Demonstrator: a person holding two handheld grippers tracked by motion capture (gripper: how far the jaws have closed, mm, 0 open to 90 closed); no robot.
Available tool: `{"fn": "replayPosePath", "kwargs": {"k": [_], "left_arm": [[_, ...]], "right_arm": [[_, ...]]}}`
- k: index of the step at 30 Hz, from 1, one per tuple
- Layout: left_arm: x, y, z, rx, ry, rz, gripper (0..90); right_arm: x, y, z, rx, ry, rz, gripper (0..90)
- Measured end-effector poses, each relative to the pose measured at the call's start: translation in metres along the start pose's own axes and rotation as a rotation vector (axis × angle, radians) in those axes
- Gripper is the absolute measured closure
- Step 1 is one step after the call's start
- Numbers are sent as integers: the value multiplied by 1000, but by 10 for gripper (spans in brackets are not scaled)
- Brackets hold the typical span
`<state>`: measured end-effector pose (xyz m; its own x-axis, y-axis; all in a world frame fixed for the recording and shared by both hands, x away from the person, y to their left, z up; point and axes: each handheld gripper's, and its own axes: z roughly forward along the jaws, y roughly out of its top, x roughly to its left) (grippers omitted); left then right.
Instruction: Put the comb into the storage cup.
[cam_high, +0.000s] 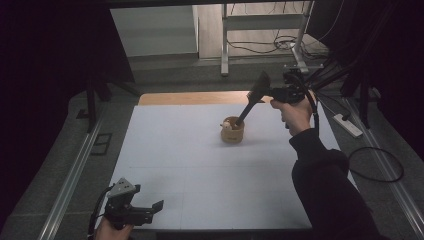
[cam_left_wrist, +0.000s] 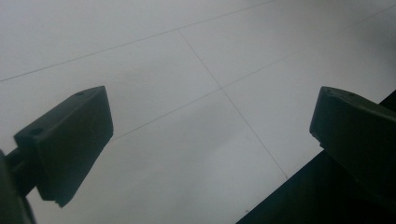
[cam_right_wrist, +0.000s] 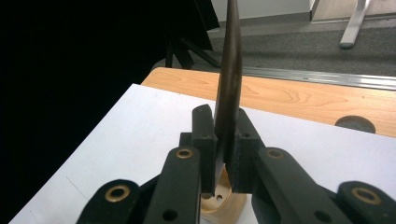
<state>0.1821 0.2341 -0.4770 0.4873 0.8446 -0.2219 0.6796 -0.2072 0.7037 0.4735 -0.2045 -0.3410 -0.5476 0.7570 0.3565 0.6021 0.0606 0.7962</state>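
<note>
Right gripper (cam_high: 266, 94) up at the far side of the white surface (cam_high: 190, 165), and its jaws are clenched on a dark, flat-bladed spatula (cam_high: 252, 97). From the right gripper view the two black pads press on either face of the thin dark blade (cam_right_wrist: 229, 84), which rises edge-on straight up between them. From the high view the spatula slants down and to the left from the grip, its narrow lower end reaching into a small round wooden holder (cam_high: 233, 131) that stands near the middle of the far half of the surface. Something pale sits at that holder's rim on the left; what it is cannot be made out. Below the clamped jaws in the right gripper view, part of the tan holder (cam_right_wrist: 219, 200) peeks through.

Over at the near left corner, the left gripper (cam_high: 150, 209) hangs low at the surface's edge, a hand wrapped round its body and the grey three-cornered plate on top. Its jaws are released, standing wide apart with bare white surface (cam_left_wrist: 187, 116) showing between them. It is well apart from the holder and the spatula.
</note>
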Motion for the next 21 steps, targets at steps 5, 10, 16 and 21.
{"fn": "replayPosePath", "kwargs": {"k": [5,10,16,21], "left_arm": [[0,0,0,1,2,-3,3],[1,0,0,2,4,-6,4],[1,0,0,2,11,-11,2],[0,0,-1,5,29,-8,0]], "right_arm": [[1,-2,6,9,-6,-6,837],[0,-3,11,14,-11,-8,837],[0,-5,15,16,-19,-9,836],[-1,-7,19,19,-27,-13,837]]}}
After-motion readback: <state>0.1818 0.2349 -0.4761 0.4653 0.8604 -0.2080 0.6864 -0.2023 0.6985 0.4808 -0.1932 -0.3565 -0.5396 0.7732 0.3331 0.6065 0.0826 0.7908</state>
